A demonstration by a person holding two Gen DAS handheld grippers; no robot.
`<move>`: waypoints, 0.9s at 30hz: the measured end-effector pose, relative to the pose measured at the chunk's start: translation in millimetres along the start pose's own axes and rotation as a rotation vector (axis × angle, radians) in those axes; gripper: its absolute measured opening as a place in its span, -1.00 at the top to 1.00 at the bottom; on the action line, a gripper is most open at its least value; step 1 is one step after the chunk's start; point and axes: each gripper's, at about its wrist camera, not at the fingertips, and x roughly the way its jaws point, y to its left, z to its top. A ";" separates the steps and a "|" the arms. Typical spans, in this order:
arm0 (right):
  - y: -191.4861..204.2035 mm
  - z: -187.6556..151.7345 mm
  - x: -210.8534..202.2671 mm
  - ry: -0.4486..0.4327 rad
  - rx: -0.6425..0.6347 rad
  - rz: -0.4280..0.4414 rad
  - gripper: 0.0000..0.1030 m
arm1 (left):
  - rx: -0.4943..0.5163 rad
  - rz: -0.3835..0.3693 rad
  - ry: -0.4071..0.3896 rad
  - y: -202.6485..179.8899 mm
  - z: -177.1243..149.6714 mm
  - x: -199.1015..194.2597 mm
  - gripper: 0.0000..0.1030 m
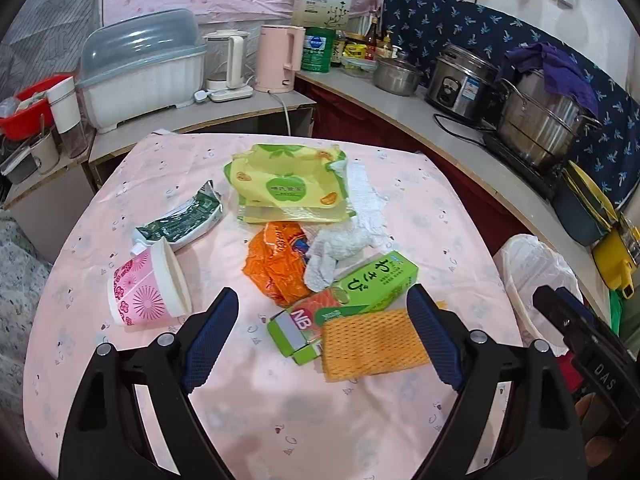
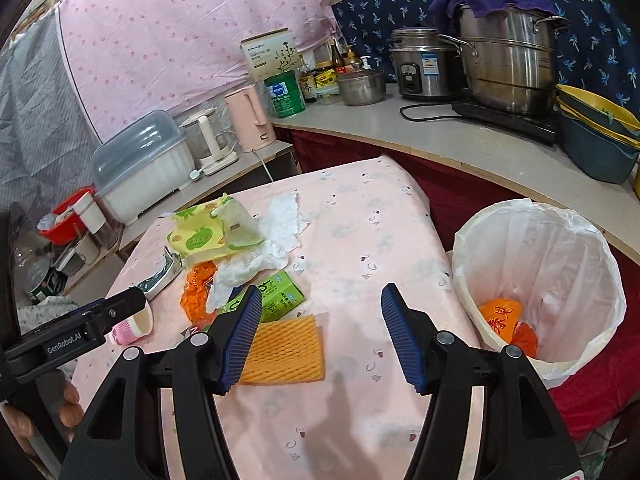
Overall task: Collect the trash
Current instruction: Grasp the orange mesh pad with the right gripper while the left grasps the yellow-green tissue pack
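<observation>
A pink-clothed table [image 1: 400, 208] holds a litter pile: yellow wrapper [image 1: 286, 184], tissue [image 1: 352, 236], green box [image 1: 372, 284], orange foam net [image 1: 372, 346], paper cup [image 1: 148, 284]. The lined bin [image 2: 560, 256] stands just beside the table. Left gripper [image 1: 322, 336] and right gripper [image 2: 320, 334] hover released, empty

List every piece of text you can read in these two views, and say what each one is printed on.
"NB": small green box on the table.
"わさび": long green wasabi box.
"DAS": right gripper body, seen from the left wrist.
"GenRobot.AI": left gripper body, seen from the right wrist.
Red character: orange item in the trash bin, not clear enough to read.
Labels on the yellow-green apple pack, green can and rice cooker: too small.
</observation>
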 end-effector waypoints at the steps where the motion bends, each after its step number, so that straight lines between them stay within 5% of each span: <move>1: 3.0 -1.2 2.5 0.007 -0.004 0.002 -0.17 | -0.004 0.001 -0.002 2.3 1.0 0.4 -0.59; 21: 13.5 -35.4 102.4 0.228 -0.035 0.032 -0.17 | 0.034 0.031 0.039 -7.9 31.1 69.5 -0.65; 27: 24.5 -53.3 116.5 0.260 -0.084 0.041 0.22 | 0.022 0.045 0.064 -2.7 28.1 80.9 -0.65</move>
